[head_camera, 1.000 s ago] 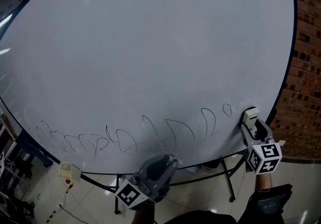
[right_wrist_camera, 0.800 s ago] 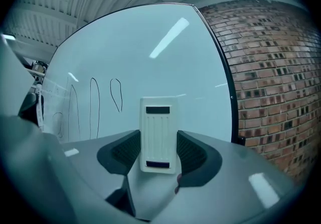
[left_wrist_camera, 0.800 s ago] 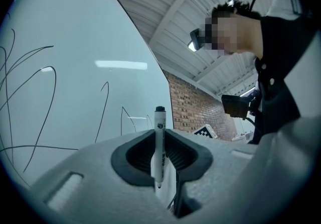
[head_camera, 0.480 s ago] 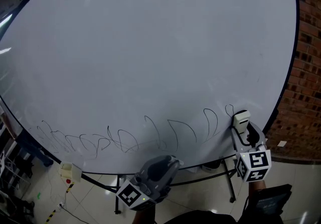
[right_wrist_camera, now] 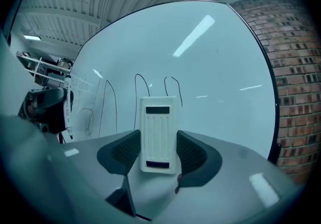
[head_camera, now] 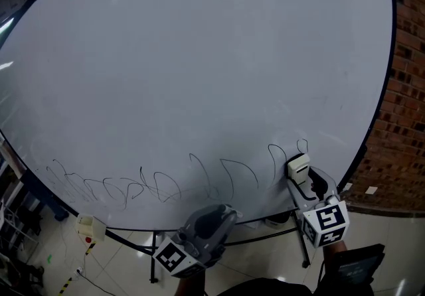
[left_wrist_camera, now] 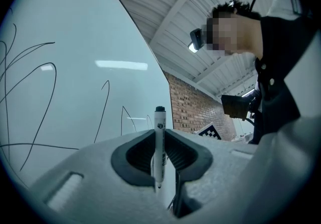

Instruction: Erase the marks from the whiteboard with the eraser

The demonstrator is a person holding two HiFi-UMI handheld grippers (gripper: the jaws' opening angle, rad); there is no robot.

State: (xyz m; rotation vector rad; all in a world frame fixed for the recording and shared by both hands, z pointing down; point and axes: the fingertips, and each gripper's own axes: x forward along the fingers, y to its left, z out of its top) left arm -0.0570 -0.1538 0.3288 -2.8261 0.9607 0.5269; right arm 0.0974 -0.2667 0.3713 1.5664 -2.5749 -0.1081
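Clamping the white eraser [right_wrist_camera: 159, 137] upright between the jaws of the right gripper [right_wrist_camera: 159, 153], with its flat face turned toward the whiteboard [head_camera: 199, 56]. Hovering at or just off the board near its lower right edge, right beside the rightmost loops of the marks [head_camera: 172, 183], without showing clearly whether touching or a little apart.

Pinching a thin marker [left_wrist_camera: 159, 150] upright in the left gripper [left_wrist_camera: 160, 160], low and near the person, below the bottom edge of the board and well clear of the writing.

Standing at the very start of the wiping step, judging by the unbroken row of black scribbles stretching along the lower part of the board from the far left up to the eraser.

Probably calling next for pressing the eraser flat against the surface and sweeping it left across the loops, with even pressure and no tilt, to avoid leaving streaks. Likely needing several overlapping passes, going by scribbles taller than the eraser in places.
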